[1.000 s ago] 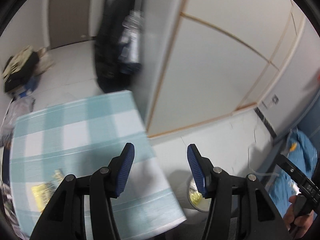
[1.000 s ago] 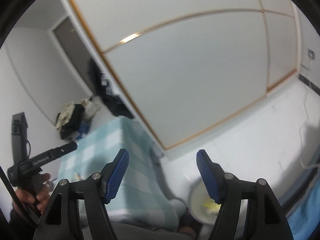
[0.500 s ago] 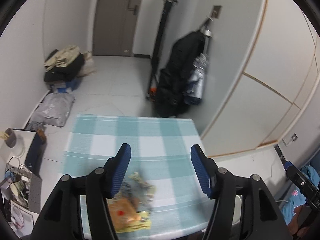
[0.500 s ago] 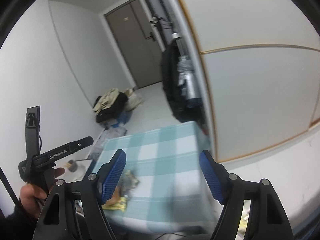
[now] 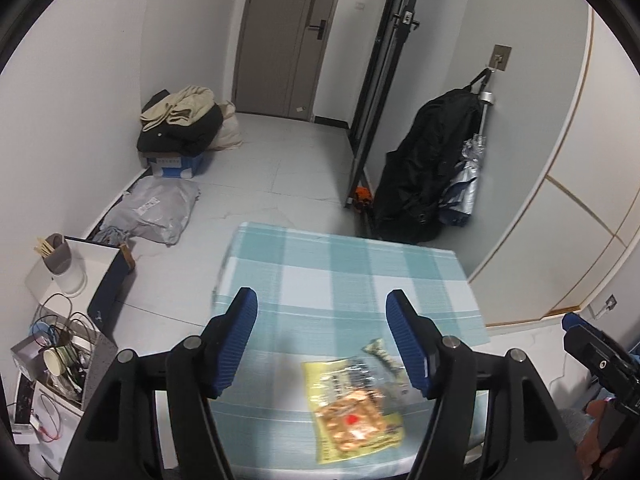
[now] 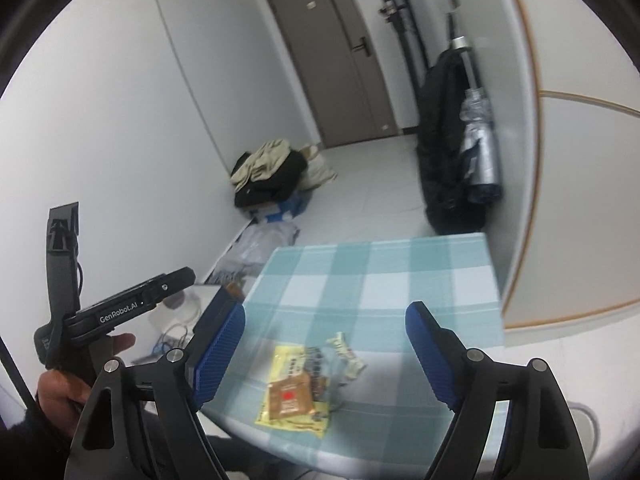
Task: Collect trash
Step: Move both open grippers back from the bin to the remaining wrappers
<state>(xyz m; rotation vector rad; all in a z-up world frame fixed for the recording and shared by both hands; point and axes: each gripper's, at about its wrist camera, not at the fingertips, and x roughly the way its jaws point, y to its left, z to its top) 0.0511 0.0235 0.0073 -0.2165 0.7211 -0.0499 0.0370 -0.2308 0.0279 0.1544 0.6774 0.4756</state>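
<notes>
A yellow snack wrapper lies flat on the near part of the teal checked tablecloth. A small crumpled wrapper lies just beyond it. My left gripper hovers above the table, jaws opening, with nothing between them; the wrappers lie below its right finger. My right gripper also hangs over the table with its jaws opening and empty, the wrappers framed between its fingers. A hand holds the left tool at the left of the right wrist view.
A black coat and a folded umbrella hang on the wall right of the table. Clothes piled on a box and grey parcel bags lie on the floor. A white box with a cup and cables stands at the left. A round bin's pale rim shows low right.
Both views have swung from the wardrobe wall and floor bin to the table. The wrappers have come into view under the fingers. Both pairs of jaws stand wider.
</notes>
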